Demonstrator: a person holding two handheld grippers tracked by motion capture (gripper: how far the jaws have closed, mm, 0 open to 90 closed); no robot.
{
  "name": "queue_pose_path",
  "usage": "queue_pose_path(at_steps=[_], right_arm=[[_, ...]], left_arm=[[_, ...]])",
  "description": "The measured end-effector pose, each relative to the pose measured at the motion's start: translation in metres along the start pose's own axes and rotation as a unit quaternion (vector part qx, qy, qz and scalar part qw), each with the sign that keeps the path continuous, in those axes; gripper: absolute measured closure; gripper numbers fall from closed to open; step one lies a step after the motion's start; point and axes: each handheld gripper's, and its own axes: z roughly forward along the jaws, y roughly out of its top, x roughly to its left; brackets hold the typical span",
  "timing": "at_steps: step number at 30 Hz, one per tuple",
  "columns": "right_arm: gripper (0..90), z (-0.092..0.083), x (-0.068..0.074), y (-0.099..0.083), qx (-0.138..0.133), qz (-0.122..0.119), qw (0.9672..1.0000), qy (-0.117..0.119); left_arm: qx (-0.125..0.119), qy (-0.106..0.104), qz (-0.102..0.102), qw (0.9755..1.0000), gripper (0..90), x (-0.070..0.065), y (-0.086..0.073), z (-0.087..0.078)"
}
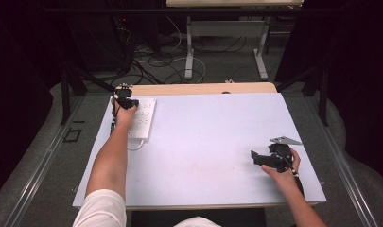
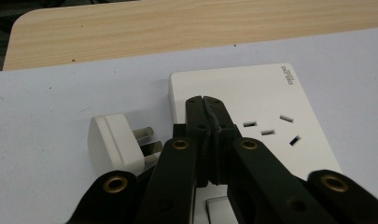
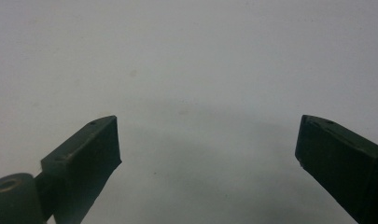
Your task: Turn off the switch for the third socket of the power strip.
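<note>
Two grippers are working: the left gripper point(image 2: 206, 103) is hovering fully closed, gripping nothing, over the power strip point(image 2: 270, 107), with the plug point(image 2: 115, 142) lying beside it. The right gripper point(image 3: 207, 154) is hanging wide open, empty, above the table point(image 3: 186, 56).

Lettering on the power strip

A small grey mark was printed at the far right corner of the white power strip point(image 2: 252, 107) in the left gripper view, set sideways and too small to read. Nothing else in the high view or the right gripper view carried text, numbers or signs that could be read.
</note>
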Motion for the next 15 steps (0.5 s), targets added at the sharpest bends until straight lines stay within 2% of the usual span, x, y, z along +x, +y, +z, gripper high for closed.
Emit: queue_pose_path(at_steps=[2, 3, 6, 13, 15], right_arm=[[6.0, 0.0003, 0.0003, 0.0, 0.0, -0.002, 1.0, 0.001], [6.0, 0.0005, 0.0003, 0.0, -0.001, -0.004, 1.0, 0.001], [6.0, 0.0004, 0.0004, 0.0, -0.001, -0.004, 1.0, 0.002], [6.0, -0.0003, 0.0, -0.0003, 0.0, -0.002, 1.0, 0.003], [6.0, -0.0004, 0.0002, -0.0003, 0.0, -0.001, 1.0, 0.003]], left_arm=[[0.0, 0.0, 0.006, 1.0, 90.0, -0.0004, 0.0013, 0.0012], [0.01, 0.0, 0.009, 0.9999, 90.0, -0.0009, 0.003, 0.0005], [0.014, 0.002, 0.016, 0.9998, 90.0, -0.0015, 0.0051, 0.0012], [0.012, -0.001, 0.009, 0.9999, 90.0, -0.0022, 0.0058, 0.0023], [0.014, 0.004, 0.011, 0.9998, 90.0, -0.0031, 0.0063, 0.0023]])
